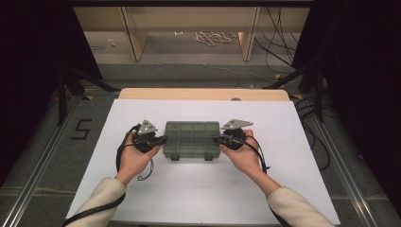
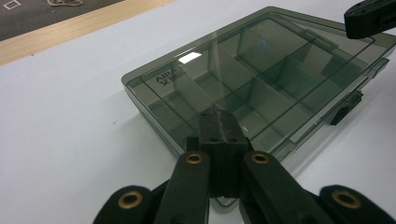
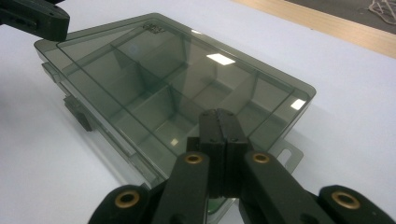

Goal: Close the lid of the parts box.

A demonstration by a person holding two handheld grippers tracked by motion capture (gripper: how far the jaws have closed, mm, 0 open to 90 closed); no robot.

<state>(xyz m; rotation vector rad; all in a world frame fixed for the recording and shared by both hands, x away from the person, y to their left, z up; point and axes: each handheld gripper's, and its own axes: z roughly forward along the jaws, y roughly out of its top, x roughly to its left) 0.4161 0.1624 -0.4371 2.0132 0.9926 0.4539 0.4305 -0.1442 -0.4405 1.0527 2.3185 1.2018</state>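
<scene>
Between the left gripper [image 1: 163,139] and right gripper [image 1: 215,138], jaws together, lies the compartment box [image 1: 191,138].

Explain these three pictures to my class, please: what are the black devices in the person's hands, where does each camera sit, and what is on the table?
A person holds a hand-held tool in each hand: the left tool and the right tool. Each has two black jaws, and both pairs are shut, gripping nothing. One camera looks down from above the table; the other two ride on the tools and look along their jaws. On the white sheet lies a smoky transparent compartment box, lid closed, compartments empty. The tool tips rest at its two short ends.
</scene>
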